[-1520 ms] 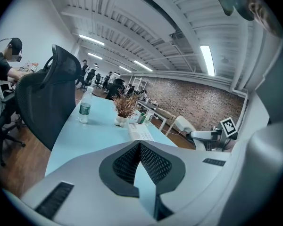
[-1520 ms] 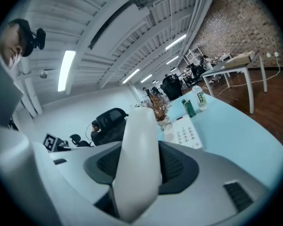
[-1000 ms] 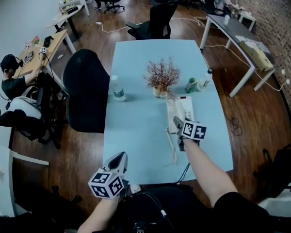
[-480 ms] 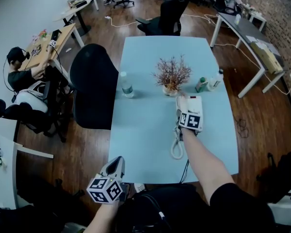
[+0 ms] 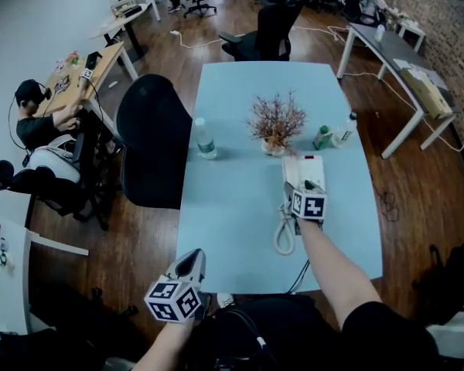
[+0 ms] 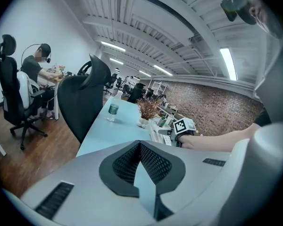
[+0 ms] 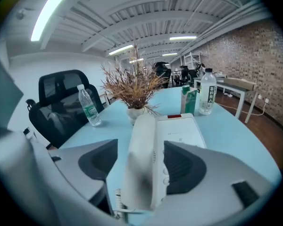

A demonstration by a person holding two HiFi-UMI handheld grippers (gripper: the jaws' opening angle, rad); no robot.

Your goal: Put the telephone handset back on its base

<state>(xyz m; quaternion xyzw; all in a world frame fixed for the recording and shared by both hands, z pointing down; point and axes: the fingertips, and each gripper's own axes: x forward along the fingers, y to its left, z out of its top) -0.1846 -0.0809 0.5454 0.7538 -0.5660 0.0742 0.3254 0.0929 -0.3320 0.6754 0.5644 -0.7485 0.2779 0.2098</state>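
Right tongs (image 7: pixel 139 160) stand wide, jaws just opened and clear of the long white plastic handset (image 7: pixel 142 135) between them, lying along the left of its flat white base (image 7: pixel 184 133). Left tongs (image 5: pixel 190 260), lower left, are closed, empty. Release seems done; backing straight out comes next.

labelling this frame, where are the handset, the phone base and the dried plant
handset (image 7: pixel 142 159), right gripper view, middle of its back
phone base (image 7: pixel 183 134), right gripper view, flat top face
dried plant (image 7: pixel 134 84), right gripper view, its branches
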